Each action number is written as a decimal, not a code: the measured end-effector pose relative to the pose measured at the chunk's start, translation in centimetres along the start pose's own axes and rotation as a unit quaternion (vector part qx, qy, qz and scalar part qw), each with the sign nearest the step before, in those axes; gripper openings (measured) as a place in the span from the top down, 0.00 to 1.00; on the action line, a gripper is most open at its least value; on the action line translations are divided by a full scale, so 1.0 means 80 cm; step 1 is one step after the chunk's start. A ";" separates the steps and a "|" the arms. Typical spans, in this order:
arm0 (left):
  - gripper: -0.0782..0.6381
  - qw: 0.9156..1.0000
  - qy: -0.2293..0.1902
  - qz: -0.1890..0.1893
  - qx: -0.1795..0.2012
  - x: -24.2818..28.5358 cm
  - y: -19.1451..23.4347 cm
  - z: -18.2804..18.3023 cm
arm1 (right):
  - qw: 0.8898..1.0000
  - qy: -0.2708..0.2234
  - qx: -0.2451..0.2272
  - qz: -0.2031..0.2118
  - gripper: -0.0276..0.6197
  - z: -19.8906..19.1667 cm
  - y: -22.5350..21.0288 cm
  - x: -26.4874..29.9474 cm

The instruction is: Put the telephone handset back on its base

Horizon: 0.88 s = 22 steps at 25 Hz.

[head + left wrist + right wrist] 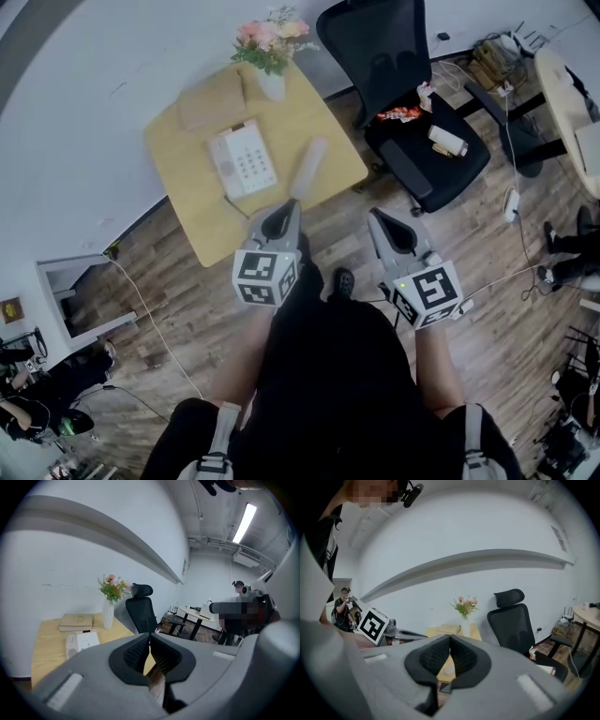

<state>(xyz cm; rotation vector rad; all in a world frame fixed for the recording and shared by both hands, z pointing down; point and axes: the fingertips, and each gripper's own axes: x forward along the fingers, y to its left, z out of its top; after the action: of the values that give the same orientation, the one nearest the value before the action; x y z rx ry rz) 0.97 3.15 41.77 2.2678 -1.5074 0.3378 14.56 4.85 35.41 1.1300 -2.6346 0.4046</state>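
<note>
Both my grippers empty, jaws pressed together, nothing between them. In the head view my left gripper (pixel 291 208) sits at frame centre and my right gripper (pixel 377 217) just right of it, both pointing up-frame at the table (pixel 187 202).

Key relation: the handset (pixel 309 167) lies flat on the table just above my left gripper's tip and a bit right. Its near end is close to that tip, no contact. My right gripper is lower right of it and clearly farther, so my left is the nearer hand.

The handset's long axis runs lower left to upper right, roughly in line with my left gripper's pointing, so I'd judge the jaws need to open and cross it at mid-length.

The base (pixel 242 159) sits left of the handset, side by side, a gap between, cradle empty. It also shows lower left in my left gripper view (pixel 79 643).
</note>
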 end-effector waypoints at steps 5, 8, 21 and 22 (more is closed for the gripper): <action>0.87 1.000 0.023 -0.015 0.002 0.029 0.018 -0.008 | 1.000 0.012 0.005 -0.011 0.95 -0.003 -0.010 0.026; 0.87 0.999 0.033 -0.026 0.005 0.047 0.028 -0.010 | 1.000 0.017 0.008 -0.021 0.95 -0.001 -0.016 0.041; 0.87 0.993 0.081 -0.082 0.029 0.111 0.071 -0.030 | 0.996 0.041 0.030 -0.079 0.95 -0.005 -0.029 0.091; 0.87 0.992 0.085 -0.086 0.030 0.116 0.075 -0.033 | 0.995 0.043 0.032 -0.082 0.95 -0.007 -0.029 0.096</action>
<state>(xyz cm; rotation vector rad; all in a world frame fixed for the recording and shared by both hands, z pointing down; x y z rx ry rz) -0.85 -5.36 49.06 2.3301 -1.2244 0.5174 11.20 -1.59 38.80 1.3065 -2.4485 0.4955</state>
